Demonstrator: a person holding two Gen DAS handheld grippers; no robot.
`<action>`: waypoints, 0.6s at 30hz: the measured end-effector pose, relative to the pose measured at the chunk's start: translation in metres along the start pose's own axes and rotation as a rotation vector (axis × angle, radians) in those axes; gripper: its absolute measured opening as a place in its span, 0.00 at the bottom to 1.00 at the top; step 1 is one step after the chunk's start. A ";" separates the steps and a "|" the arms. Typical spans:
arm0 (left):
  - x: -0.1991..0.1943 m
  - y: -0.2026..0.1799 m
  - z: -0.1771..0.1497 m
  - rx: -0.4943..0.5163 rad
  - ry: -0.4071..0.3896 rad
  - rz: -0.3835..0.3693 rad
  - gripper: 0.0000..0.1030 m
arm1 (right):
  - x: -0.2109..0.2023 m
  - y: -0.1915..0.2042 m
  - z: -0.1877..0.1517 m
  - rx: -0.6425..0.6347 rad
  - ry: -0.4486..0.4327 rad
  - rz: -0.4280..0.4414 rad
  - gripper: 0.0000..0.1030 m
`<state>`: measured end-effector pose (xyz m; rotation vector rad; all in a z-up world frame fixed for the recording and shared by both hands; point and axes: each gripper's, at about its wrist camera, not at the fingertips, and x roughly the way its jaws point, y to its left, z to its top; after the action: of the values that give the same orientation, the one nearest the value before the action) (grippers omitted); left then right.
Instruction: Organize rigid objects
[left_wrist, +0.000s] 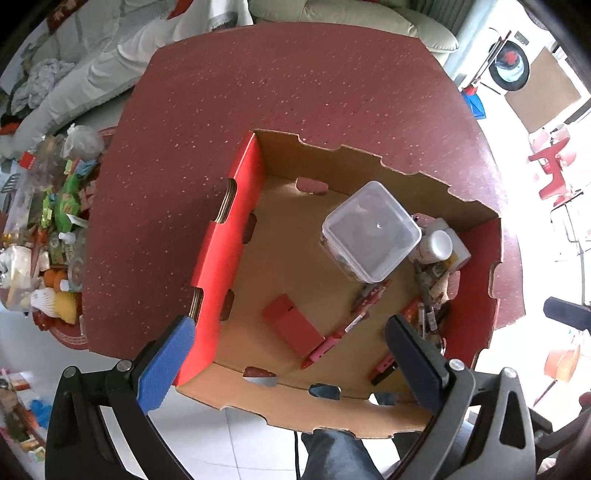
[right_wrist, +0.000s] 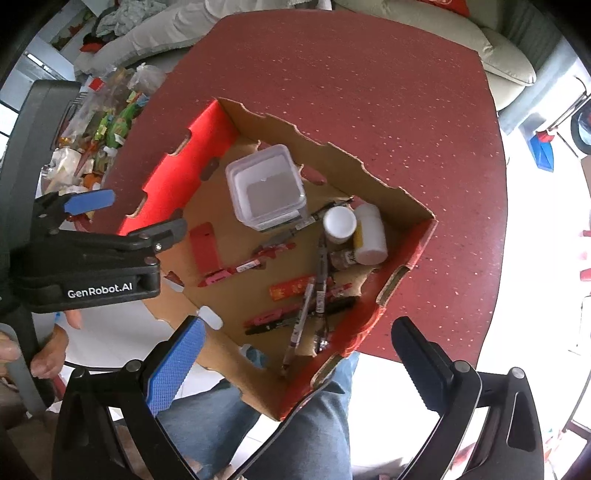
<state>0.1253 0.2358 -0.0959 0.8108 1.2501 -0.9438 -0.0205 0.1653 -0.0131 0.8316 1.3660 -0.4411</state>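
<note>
Right wrist view: red cardboard box (right_wrist: 207, 136) holds pens (right_wrist: 321, 266), bottles, tub.

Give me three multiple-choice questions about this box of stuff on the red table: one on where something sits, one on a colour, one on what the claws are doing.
1. Where is the clear lidded container?
A. Inside the cardboard box
B. On the bare table
C. On the floor

2. What colour is the flat rectangular case lying on the box floor?
A. Green
B. Red
C. White

3. How do the left claw and right claw stand?
A. Both clamped on pens
B. One holding the case
C. Both wide open and empty

Answers: 1 A, the container stands on the box floor within its walls. 2 B, the case is plainly red. 3 C, each view shows the fingers spread apart with nothing between them.
</note>
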 end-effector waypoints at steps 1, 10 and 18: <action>-0.001 0.001 -0.001 0.001 -0.003 -0.004 1.00 | 0.000 0.002 -0.001 -0.002 -0.001 0.000 0.99; -0.009 0.007 -0.007 0.018 -0.022 -0.035 1.00 | 0.003 0.016 -0.003 -0.027 0.007 -0.054 0.99; -0.010 0.008 -0.014 0.057 -0.029 -0.051 1.00 | 0.007 0.025 -0.004 0.001 0.014 -0.079 0.99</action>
<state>0.1262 0.2531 -0.0880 0.8099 1.2288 -1.0329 -0.0045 0.1859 -0.0130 0.7852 1.4148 -0.4983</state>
